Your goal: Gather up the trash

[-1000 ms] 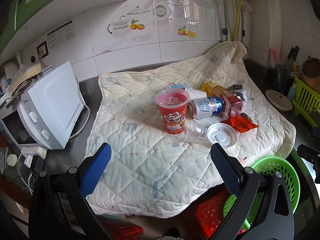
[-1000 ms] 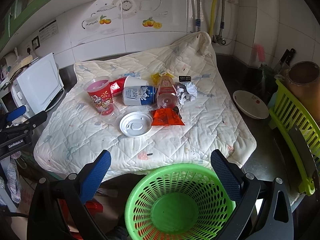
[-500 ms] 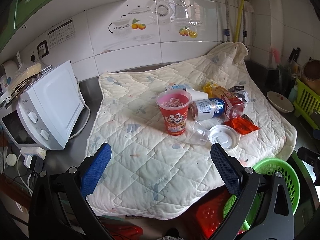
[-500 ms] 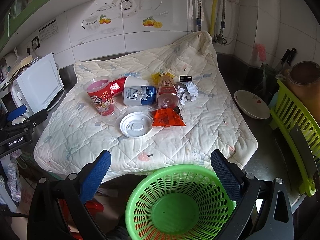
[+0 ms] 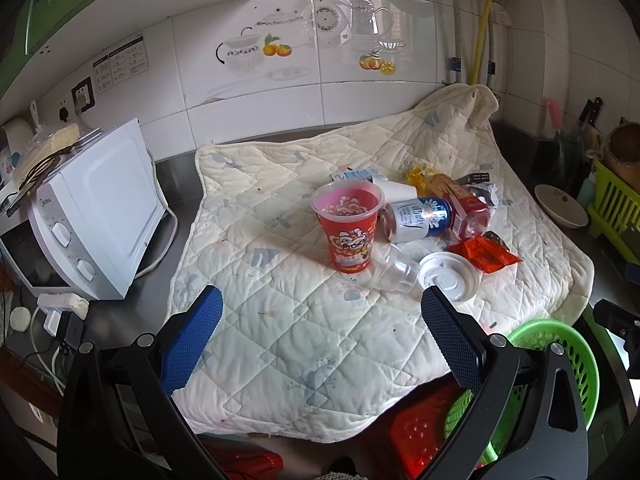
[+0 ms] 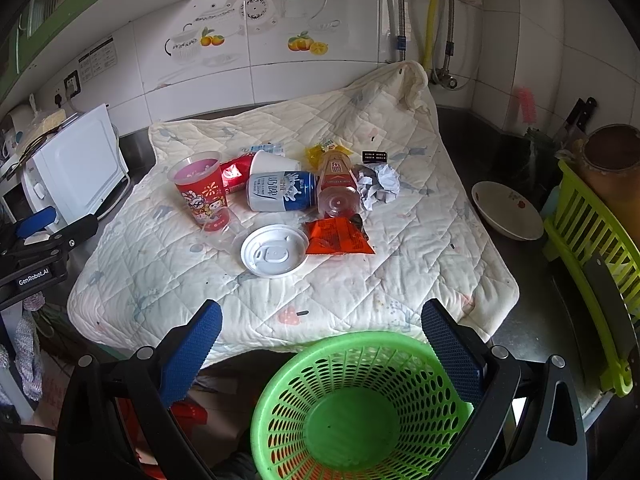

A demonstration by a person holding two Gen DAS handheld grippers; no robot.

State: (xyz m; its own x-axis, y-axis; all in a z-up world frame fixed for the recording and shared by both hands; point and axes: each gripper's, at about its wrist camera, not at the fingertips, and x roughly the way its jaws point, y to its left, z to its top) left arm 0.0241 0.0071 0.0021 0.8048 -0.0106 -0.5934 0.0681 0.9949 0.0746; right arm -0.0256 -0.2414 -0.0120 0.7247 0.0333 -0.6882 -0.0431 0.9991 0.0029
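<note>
Trash lies heaped on a cream quilted cloth (image 5: pixel 280 320) (image 6: pixel 400 272): an upright red cup (image 5: pixel 348 228) (image 6: pixel 200 190), a blue-white can (image 5: pixel 418 218) (image 6: pixel 280 192) on its side, a white lid (image 5: pixel 446 276) (image 6: pixel 274 250), a clear cup (image 5: pixel 394 268), an orange wrapper (image 5: pixel 484 254) (image 6: pixel 336 236), crumpled paper (image 6: pixel 380 184). An empty green basket (image 6: pixel 356 408) (image 5: pixel 560 356) stands below the cloth's near edge. My left gripper (image 5: pixel 320 332) is open, short of the red cup. My right gripper (image 6: pixel 320 340) is open over the basket's far rim.
A white microwave (image 5: pixel 92 216) (image 6: pixel 72 168) sits left of the cloth. At the right are a white bowl (image 6: pixel 506 210) (image 5: pixel 560 204) and a yellow-green dish rack (image 6: pixel 592 240). Tiled wall runs behind. A red stool (image 5: pixel 420 436) shows below the counter edge.
Both views have crept slightly toward the counter; the trash pile sits a little lower and larger in frame. Nothing was grasped or moved.
</note>
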